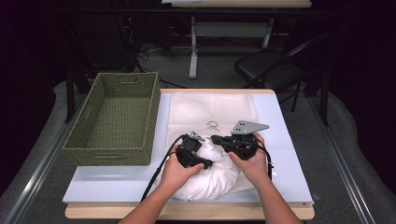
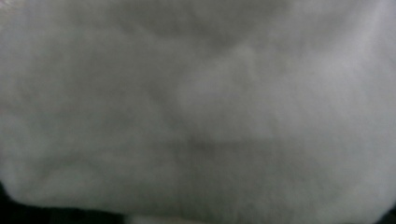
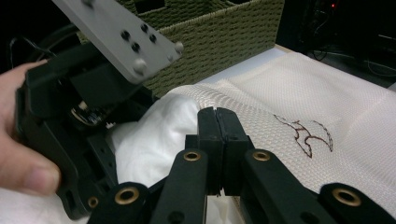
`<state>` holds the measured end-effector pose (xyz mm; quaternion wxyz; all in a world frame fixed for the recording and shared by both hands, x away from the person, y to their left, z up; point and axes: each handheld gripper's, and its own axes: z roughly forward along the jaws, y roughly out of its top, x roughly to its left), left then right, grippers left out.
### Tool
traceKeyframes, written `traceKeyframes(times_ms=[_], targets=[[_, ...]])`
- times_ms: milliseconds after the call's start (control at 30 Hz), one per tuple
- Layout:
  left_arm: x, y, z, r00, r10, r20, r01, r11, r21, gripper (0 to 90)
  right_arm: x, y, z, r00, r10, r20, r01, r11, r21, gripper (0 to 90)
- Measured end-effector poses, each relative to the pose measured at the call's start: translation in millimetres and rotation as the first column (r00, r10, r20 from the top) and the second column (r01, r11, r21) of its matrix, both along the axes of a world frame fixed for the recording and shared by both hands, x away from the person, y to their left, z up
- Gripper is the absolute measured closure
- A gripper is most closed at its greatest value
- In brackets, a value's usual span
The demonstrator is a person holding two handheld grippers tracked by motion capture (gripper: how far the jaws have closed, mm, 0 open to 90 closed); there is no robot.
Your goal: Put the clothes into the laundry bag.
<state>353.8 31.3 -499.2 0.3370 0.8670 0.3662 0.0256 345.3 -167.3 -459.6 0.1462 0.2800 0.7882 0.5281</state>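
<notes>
**Two grippers on one white bundle**

Both hands press at the near table edge, at six o'clock. The left gripper (image 1: 201, 162) is buried against the bundle (image 1: 212, 175), seemingly to steady it; its jaws I cannot tell. The right gripper (image 3: 218, 122) has its jaws closed with nothing between them, resting at the bundle's far side. Beyond lies the bag (image 1: 210, 109), flat. The basket (image 1: 114, 116) sits at ten o'clock with open room inside.

On the worktop (image 1: 289, 154), the basket (image 1: 116, 119) sits at nine o'clock, beside the flat cloth bag (image 1: 210, 109) spread from centre toward twelve. The bundled pillow (image 1: 210, 175) lies at six o'clock on the bag's near end, with the left claw (image 1: 205, 163) and right claw (image 1: 215, 138) resting on it.
</notes>
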Motion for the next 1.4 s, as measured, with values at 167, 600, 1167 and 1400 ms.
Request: traceKeyframes(times_ms=[167,600,1167,1400], targets=[[1.7,0.0,-1.1,0.9999,0.006,-0.016,-0.006,1.0000,-0.004,33.5,-1.4,-0.4,1.9,1.0000,0.002,0.008,-0.002,1.000,0.000,90.0],[6.3,-1.9,-6.7,0.9979,0.021,-0.061,-0.020,0.9998,0.007,30.2,0.7,-1.7,3.8,1.0000,0.000,0.006,-0.001,1.000,0.010,90.0],[-20.3,34.1,41.4,0.9991,0.024,0.035,-0.021,0.9964,-0.082,21.4,3.8,-2.0,-21.6,0.9979,-0.001,-0.065,-0.001,0.999,-0.035,90.0],[-46.4,50.4,48.8,0.9995,-0.014,0.030,0.016,0.9982,-0.058,19.7,3.7,-2.1,-21.2,0.9981,-0.002,-0.061,0.000,0.999,-0.039,90.0]])
